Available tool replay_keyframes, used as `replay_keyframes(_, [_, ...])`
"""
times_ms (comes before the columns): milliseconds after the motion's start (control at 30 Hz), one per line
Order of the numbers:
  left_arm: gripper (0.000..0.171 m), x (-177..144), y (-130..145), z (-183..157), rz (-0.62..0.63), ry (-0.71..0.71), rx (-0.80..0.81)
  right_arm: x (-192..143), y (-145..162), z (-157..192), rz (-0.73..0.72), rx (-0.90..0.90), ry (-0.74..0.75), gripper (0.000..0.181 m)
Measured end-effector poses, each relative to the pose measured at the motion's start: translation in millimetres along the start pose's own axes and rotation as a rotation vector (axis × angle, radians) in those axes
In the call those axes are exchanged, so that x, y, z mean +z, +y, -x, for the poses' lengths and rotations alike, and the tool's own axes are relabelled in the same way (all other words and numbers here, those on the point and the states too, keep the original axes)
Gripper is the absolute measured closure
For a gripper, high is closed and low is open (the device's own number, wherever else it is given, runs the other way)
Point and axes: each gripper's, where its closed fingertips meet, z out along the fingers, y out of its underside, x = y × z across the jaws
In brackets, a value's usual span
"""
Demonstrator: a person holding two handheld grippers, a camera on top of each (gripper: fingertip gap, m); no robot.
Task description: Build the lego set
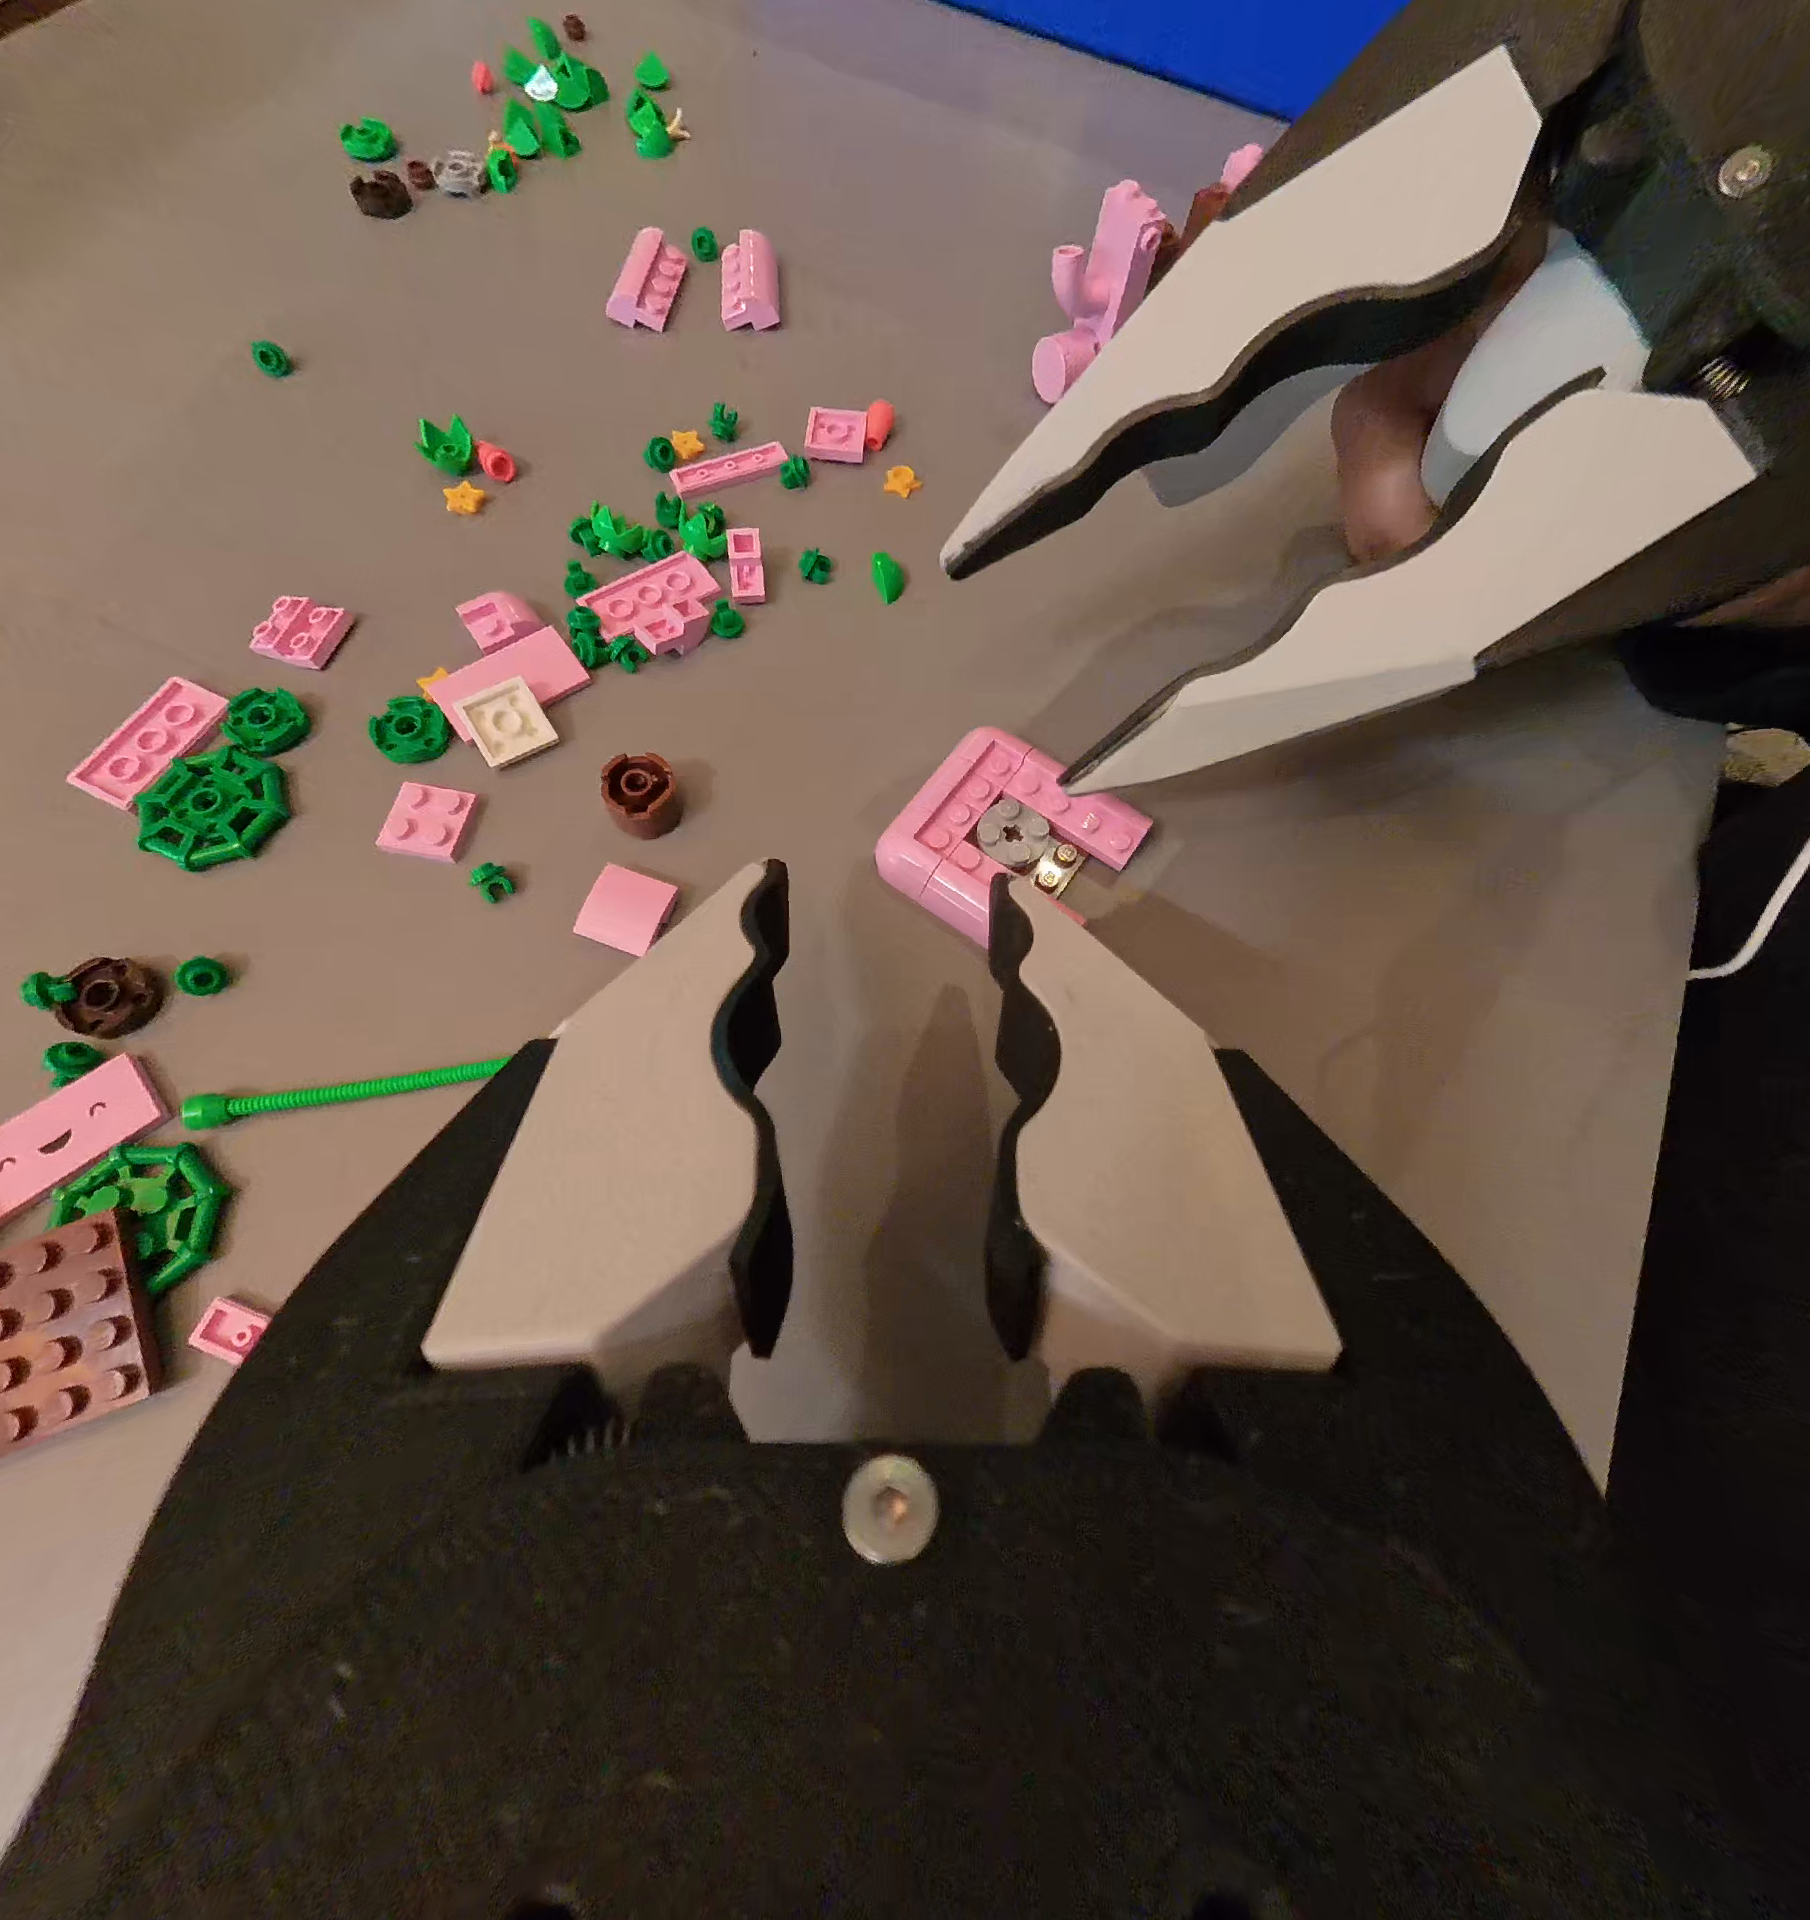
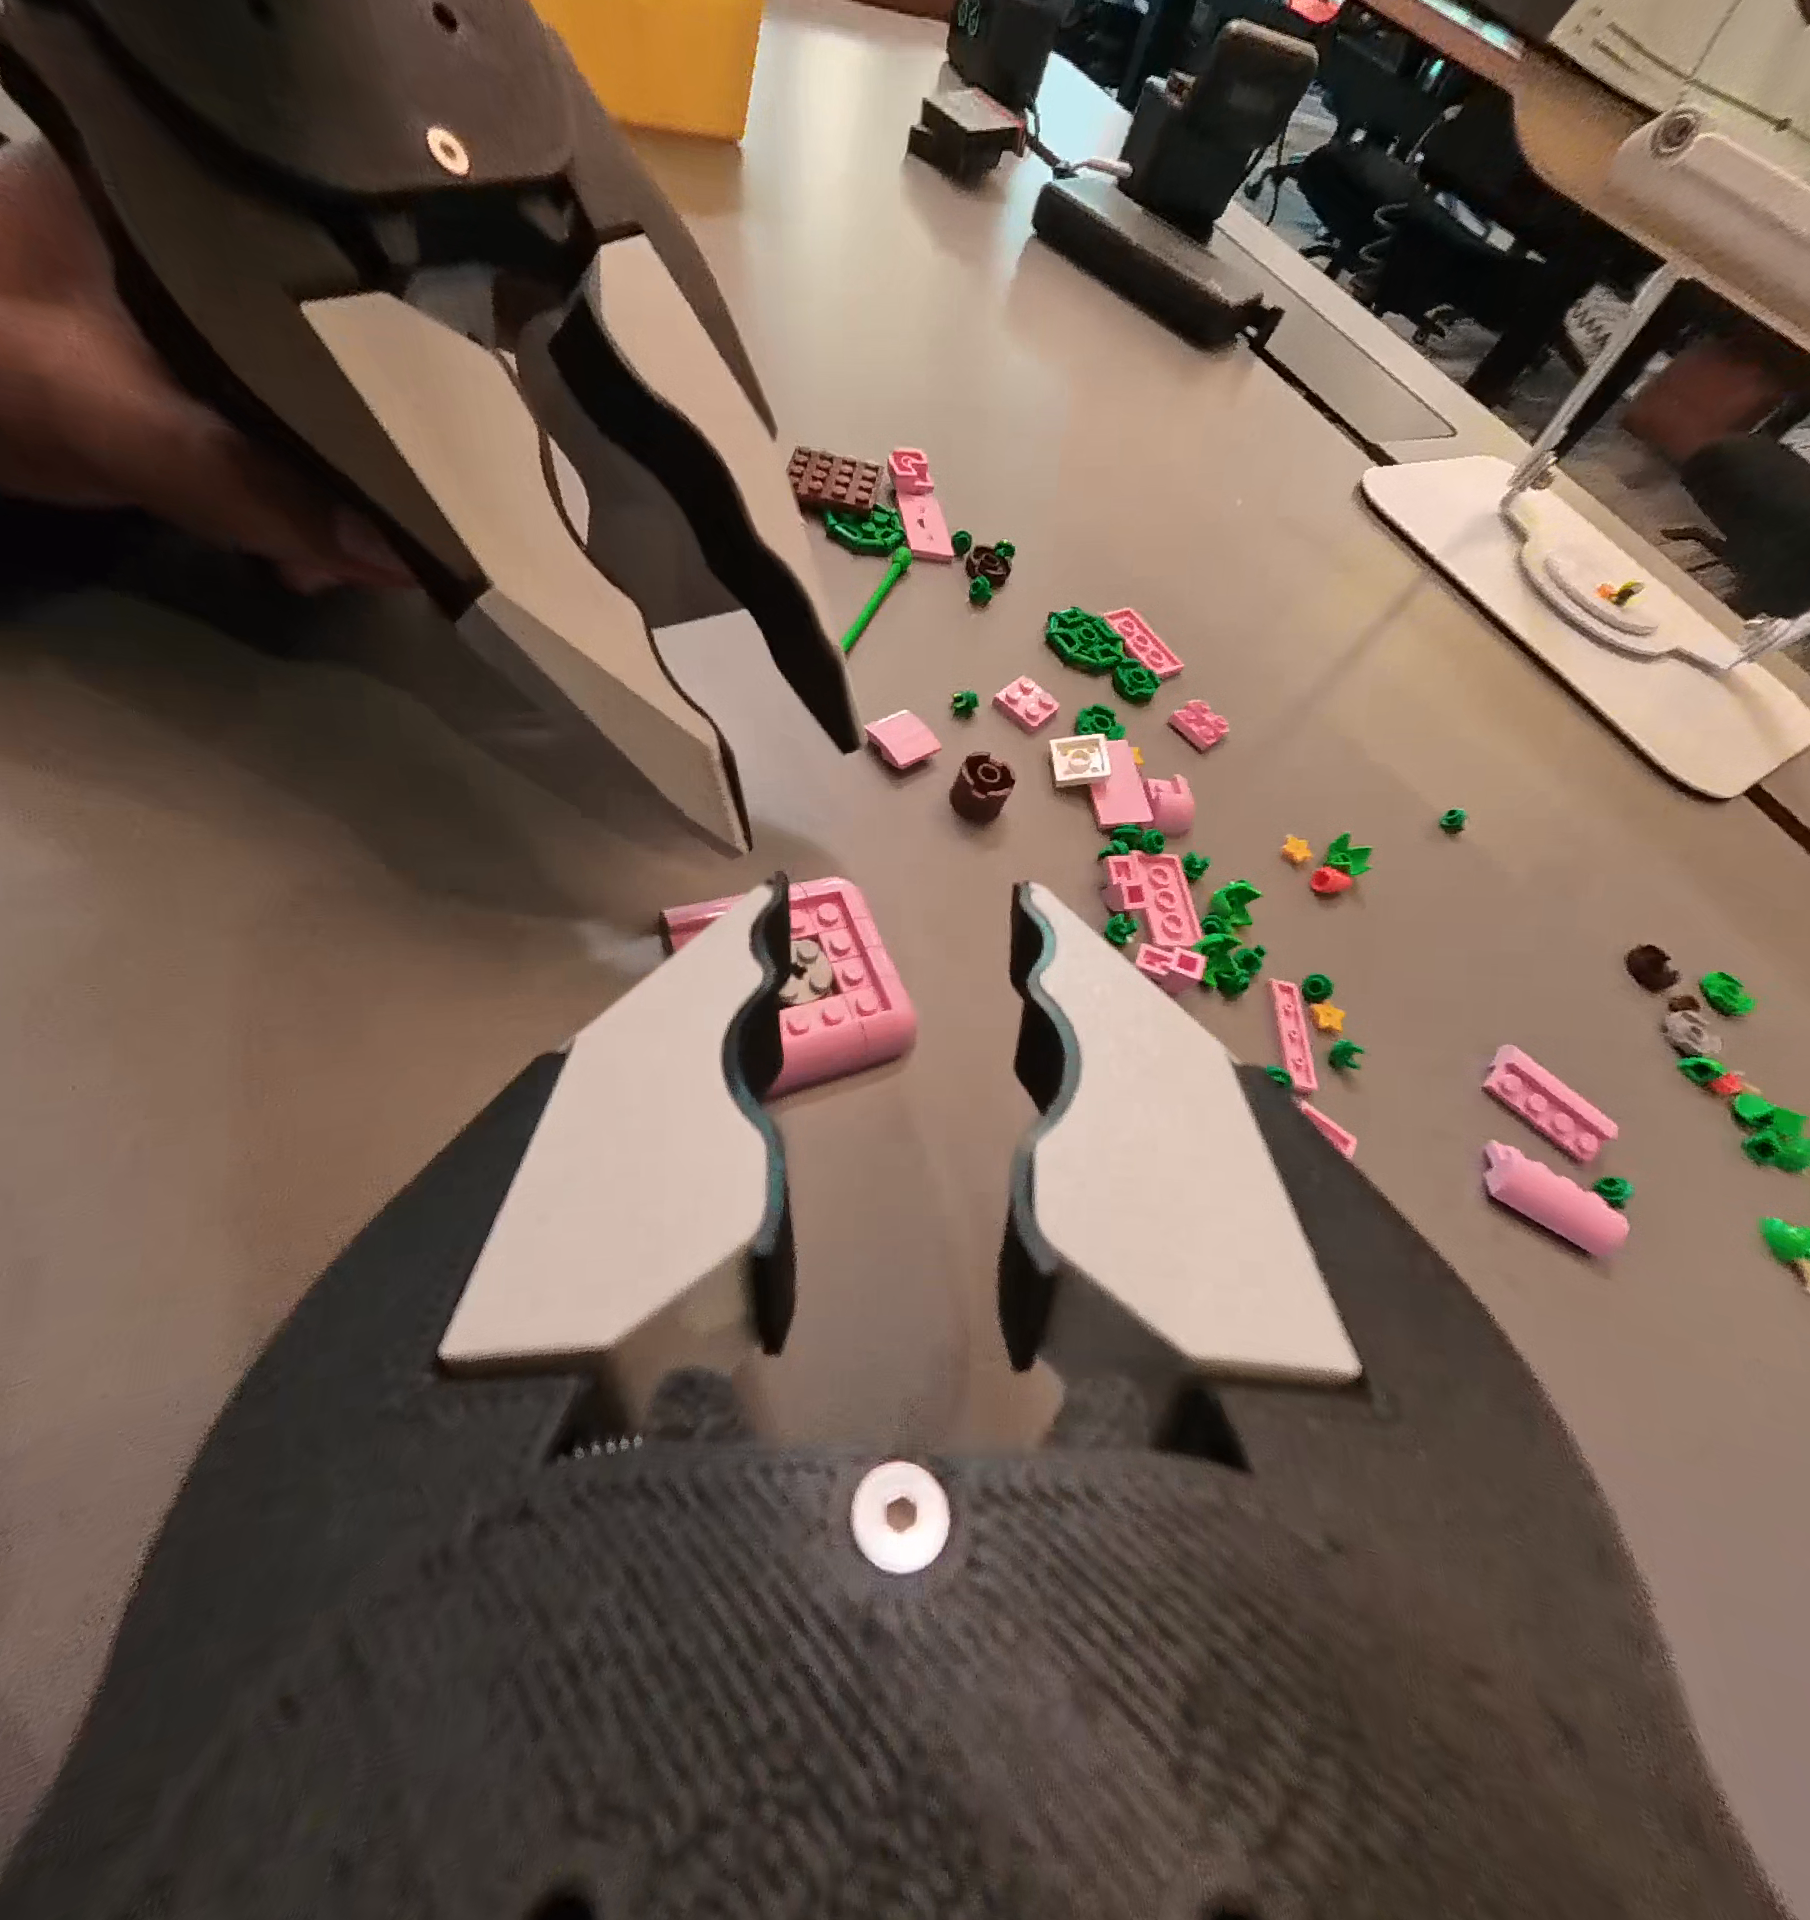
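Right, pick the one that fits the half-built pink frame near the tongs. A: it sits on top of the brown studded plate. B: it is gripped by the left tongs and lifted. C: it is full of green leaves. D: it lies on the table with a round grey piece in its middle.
D: the pink frame lies flat on the table with a round grey piece in its middle, and both the left tongs and the right tongs are open and empty.
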Motion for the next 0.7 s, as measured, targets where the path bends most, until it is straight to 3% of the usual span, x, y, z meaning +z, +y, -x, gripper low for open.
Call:
replay_keyframes(200, [0.13, -2, -4, 5, -0.031, -0.002, -0.043, -3, -3, -5, -0.026, 0.058, -0.015, 0.14])
replay_keyframes(333, [0.118, -16, -33, 38, -0.169, -0.2, -0.056, -8, -8, -15, -0.078, 0.15, -0.025, 0.14])
replay_keyframes(433, [0.09, -36, -95, 69, -0.33, -0.38, 0.018, -14, -12, -20, -0.129, 0.215, -0.043, 0.141])
replay_keyframes(533, [0.072, -33, -169, 119, -0.345, -0.593, 0.171, -20, -17, -23, -0.181, 0.246, -0.056, 0.143])
replay_keyframes(600, [0.06, -11, -213, 161, -0.33, -0.679, 0.189, -25, -20, -25, -0.216, 0.253, -0.055, 0.143])
replay_keyframes(700, [0.053, 37, -251, 234, -0.237, -0.766, 0.083, -34, -24, -22, -0.264, 0.258, -0.068, 0.144])
